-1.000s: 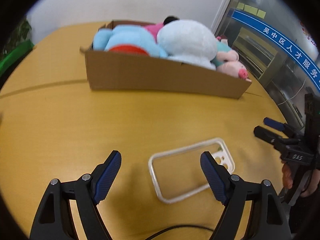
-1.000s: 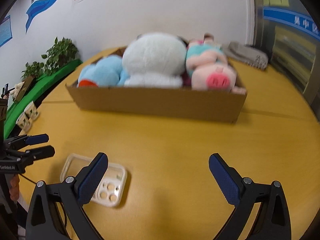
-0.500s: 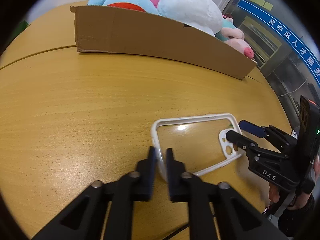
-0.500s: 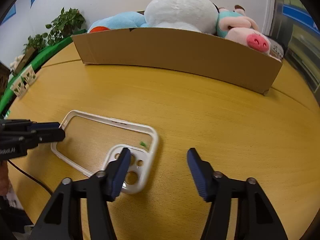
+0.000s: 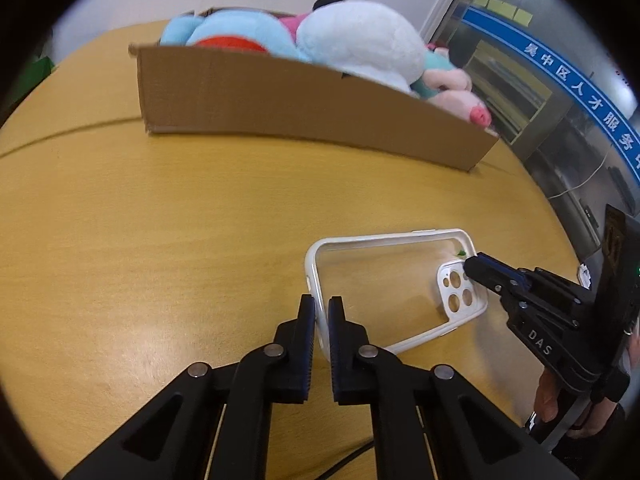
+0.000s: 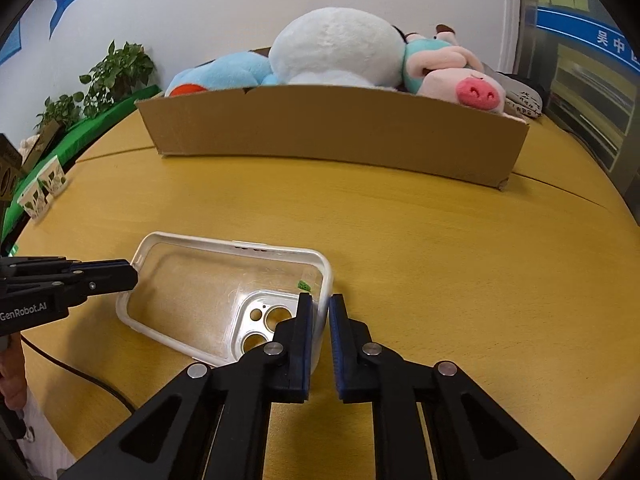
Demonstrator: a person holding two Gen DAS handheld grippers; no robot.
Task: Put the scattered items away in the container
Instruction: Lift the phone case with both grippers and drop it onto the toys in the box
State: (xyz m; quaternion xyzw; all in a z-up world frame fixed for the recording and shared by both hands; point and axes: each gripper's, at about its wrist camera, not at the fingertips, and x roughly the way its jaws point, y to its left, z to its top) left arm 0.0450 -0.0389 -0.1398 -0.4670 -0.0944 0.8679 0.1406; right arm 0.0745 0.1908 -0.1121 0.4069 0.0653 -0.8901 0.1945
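Observation:
A clear phone case with a white rim (image 5: 384, 280) (image 6: 208, 292) is on the yellow table, near me. My left gripper (image 5: 322, 312) is shut on its short plain end. My right gripper (image 6: 319, 312) is shut on the rim at its camera-hole end, and also shows in the left wrist view (image 5: 476, 268). The left gripper shows in the right wrist view (image 6: 128, 276). The cardboard box (image 5: 304, 108) (image 6: 340, 136) stands farther back, filled with plush toys: a blue one (image 5: 232, 32), a white one (image 6: 336, 48) and a pink pig (image 6: 468, 88).
The round wooden table (image 5: 160, 220) spreads between the case and the box. Paper cups (image 6: 40, 188) and green plants (image 6: 116, 76) stand off the table to the left. A glass door with a blue strip (image 5: 560, 80) is at the right.
Both grippers have come down to the phone case and closed on its two ends; a second ago both were open above the table.

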